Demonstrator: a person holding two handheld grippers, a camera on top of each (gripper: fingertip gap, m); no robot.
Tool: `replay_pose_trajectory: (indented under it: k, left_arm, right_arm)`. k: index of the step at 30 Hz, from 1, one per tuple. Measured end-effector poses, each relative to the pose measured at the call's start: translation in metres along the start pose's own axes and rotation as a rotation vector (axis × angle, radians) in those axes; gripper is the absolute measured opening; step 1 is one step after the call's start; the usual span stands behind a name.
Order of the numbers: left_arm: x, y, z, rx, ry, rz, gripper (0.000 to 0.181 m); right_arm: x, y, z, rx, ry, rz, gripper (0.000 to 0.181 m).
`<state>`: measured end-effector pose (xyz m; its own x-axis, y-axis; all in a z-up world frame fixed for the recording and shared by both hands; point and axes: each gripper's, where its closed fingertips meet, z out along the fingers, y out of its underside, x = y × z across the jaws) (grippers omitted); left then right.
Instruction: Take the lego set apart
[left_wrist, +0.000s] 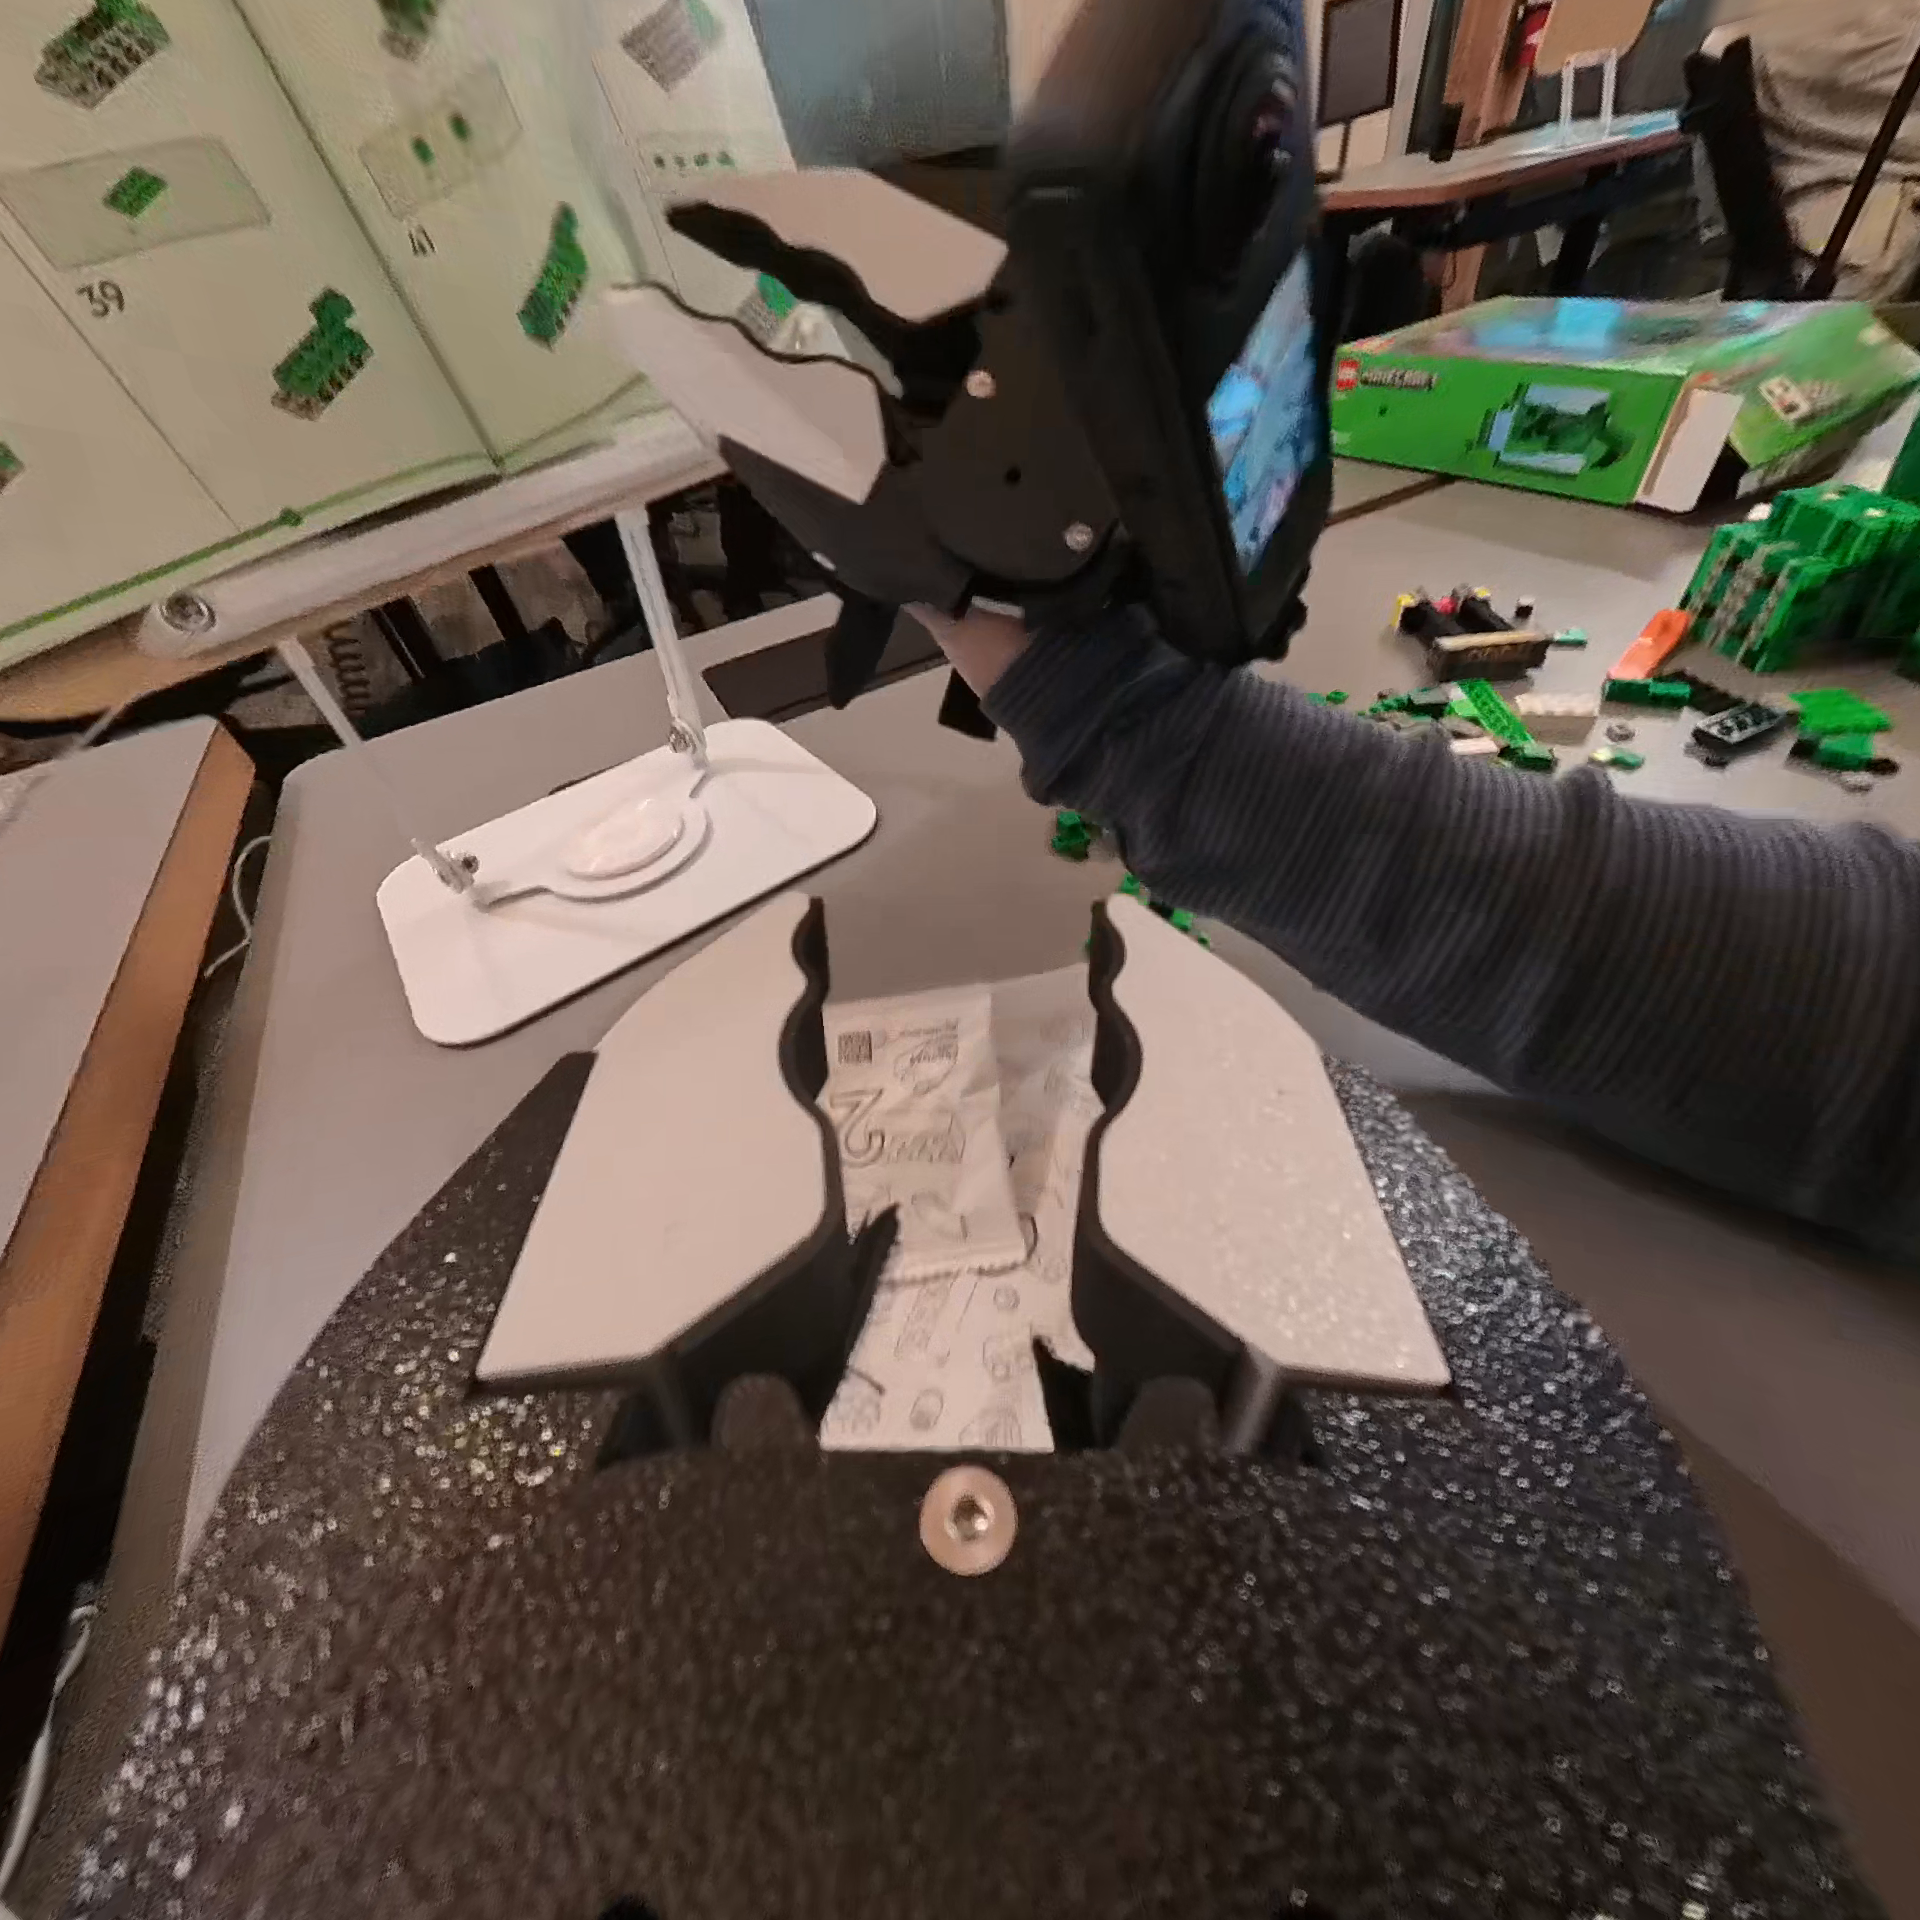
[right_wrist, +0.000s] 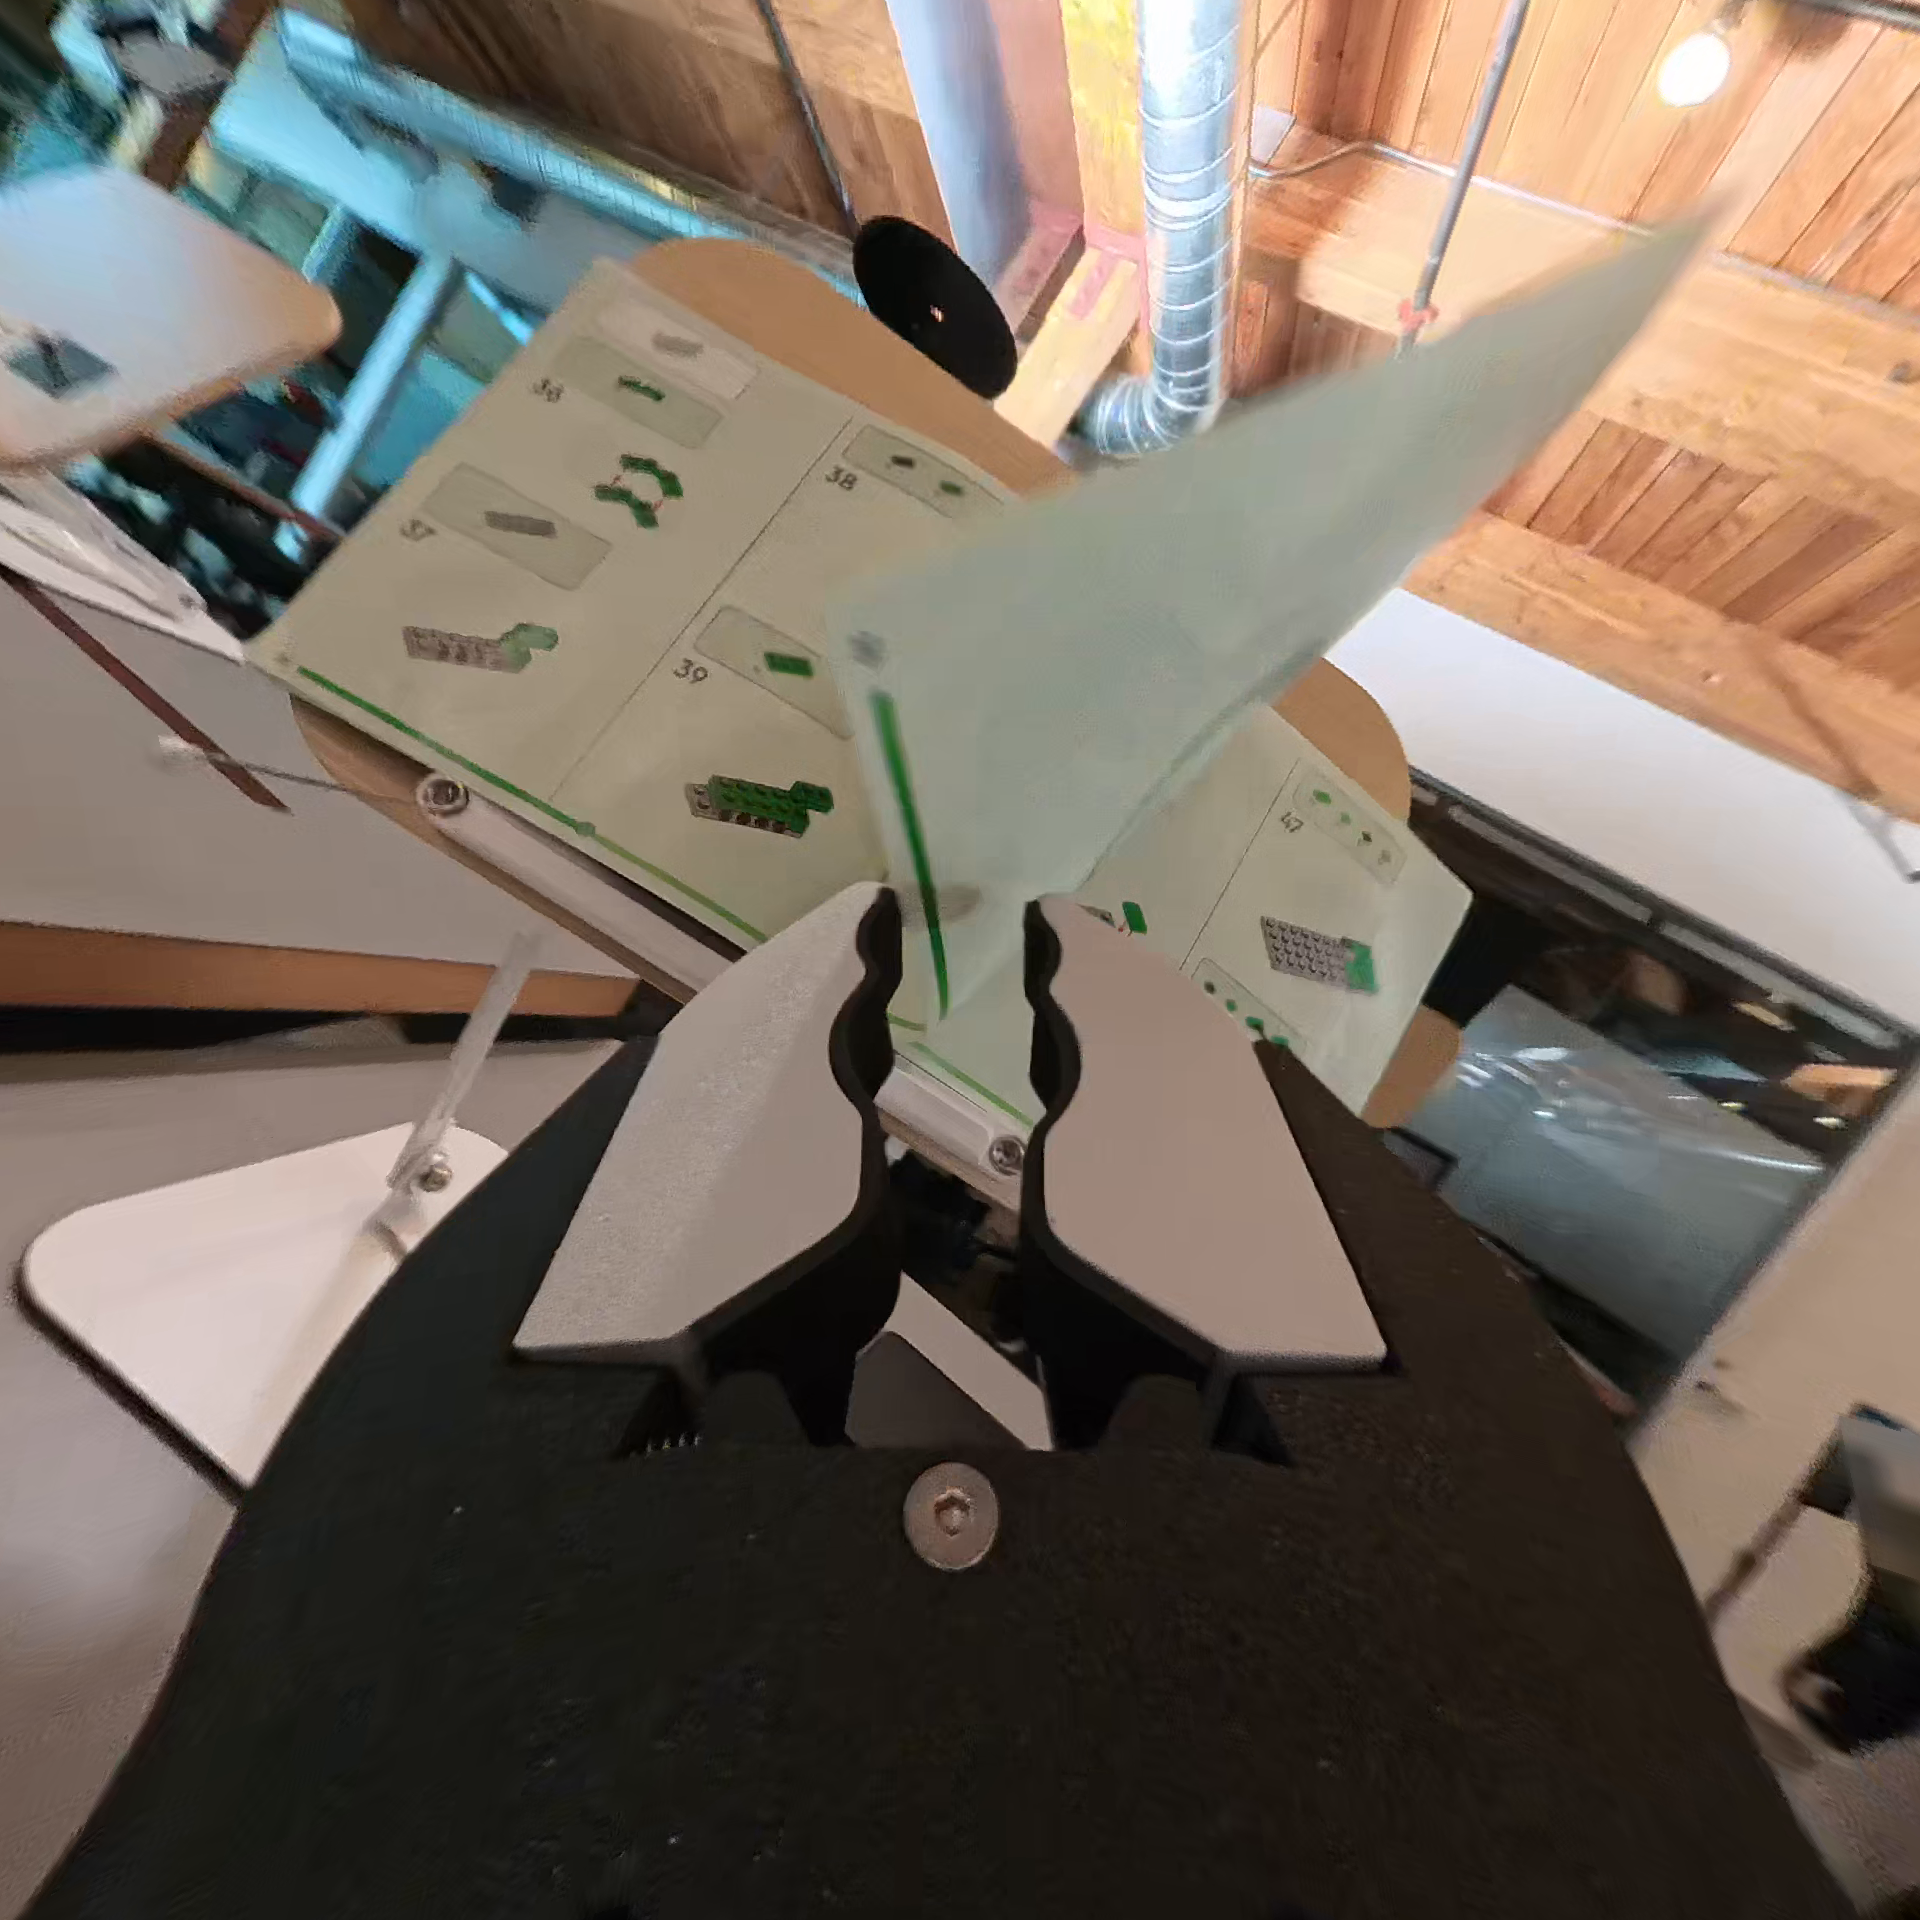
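So the biggest container around is the green lego box (left_wrist: 1621, 400) lying on its side at the far right of the grey table (left_wrist: 343, 935), end flap open, can't tell what's in it. Just in front of it sits the green lego build (left_wrist: 1808, 582), partly assembled, with loose green and black pieces (left_wrist: 1725, 717) scattered on the table beside it. Only the left wrist view shows any of that, plus two white paper bags (left_wrist: 966, 1132) lying flat under the left gripper (left_wrist: 956, 940), which hovers over them with its jaws wide apart and nothing in them. The right wrist view is tilted way up instead, with wooden ceiling and a metal duct (right_wrist: 1184, 208) behind the instruction booklet (right_wrist: 582, 623) propped open on a stand (right_wrist: 208, 1278). The right gripper (right_wrist: 961, 909) is raised on a dark ribbed sleeve (left_wrist: 1455, 935), jaws partly open around the bottom edge of a blurry loose page (right_wrist: 1195, 644), apparently not clamping it.
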<state>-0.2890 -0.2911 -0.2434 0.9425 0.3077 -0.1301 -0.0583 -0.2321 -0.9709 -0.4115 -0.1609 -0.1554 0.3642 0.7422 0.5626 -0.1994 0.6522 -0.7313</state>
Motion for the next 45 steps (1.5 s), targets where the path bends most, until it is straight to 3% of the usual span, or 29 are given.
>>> replay_pose_trajectory:
  k: [3,6,11,15,20,22,25,30,45]
  left_arm:
    - [-0.008,-0.022,0.019,0.019,-0.044,0.037,0.046]
    - [-0.018,-0.061,0.049,0.066,-0.071,0.119,0.042]
    - [-0.037,-0.120,0.097,0.129,-0.102,0.201,0.040]
    - [-0.044,-0.146,0.110,0.180,-0.082,0.196,0.037]
    - [-0.052,-0.144,0.116,0.217,0.000,0.020,0.031]
    - [-0.056,-0.147,0.115,0.238,0.047,-0.130,0.035]
    - [-0.048,-0.158,0.110,0.326,0.153,-0.210,0.041]
    - [-0.045,-0.140,0.126,0.202,0.116,-0.164,0.043]
    - [-0.023,-0.129,0.136,0.101,0.219,-0.085,0.049]
  right_arm:
    - [0.010,0.008,-0.004,0.039,-0.010,0.080,0.012]
    - [0.012,0.017,-0.006,0.051,-0.047,0.147,0.002]
    - [0.015,0.024,-0.006,0.069,-0.069,0.240,0.000]
    - [0.014,0.027,-0.005,0.074,-0.080,0.259,0.000]
    - [0.019,0.030,-0.005,0.074,-0.076,0.279,0.000]
    - [0.023,0.032,-0.006,0.075,-0.071,0.292,0.000]
    - [0.027,0.033,-0.006,0.072,-0.063,0.306,0.000]
    - [0.026,0.032,-0.006,0.072,-0.066,0.281,0.000]
    - [0.021,0.027,-0.006,0.087,-0.089,0.263,0.000]
